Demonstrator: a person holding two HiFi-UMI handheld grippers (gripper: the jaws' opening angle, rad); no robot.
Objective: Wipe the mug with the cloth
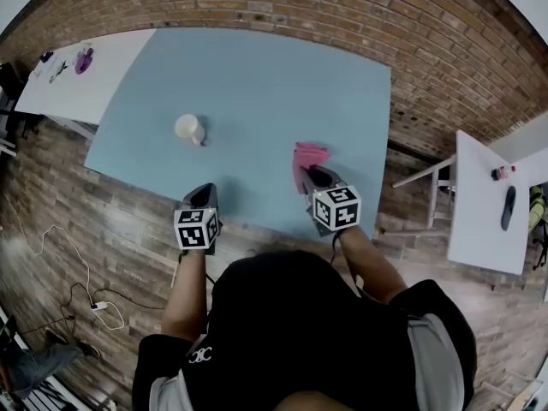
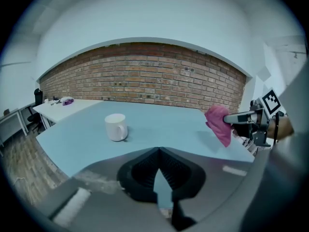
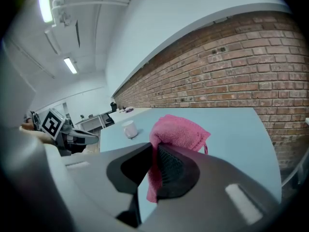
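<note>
Between R gripper (image 3: 154,151) jaws: cloth (image 3: 181,132) clamped; mug (image 3: 129,128) well apart.

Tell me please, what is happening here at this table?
A person stands at the near edge of a blue table with a gripper in each hand. The right gripper is shut on a pink cloth, lifted off the table. The left gripper is shut and empty. The white mug stands upright on the table, untouched. Wiping has not begun.
</note>
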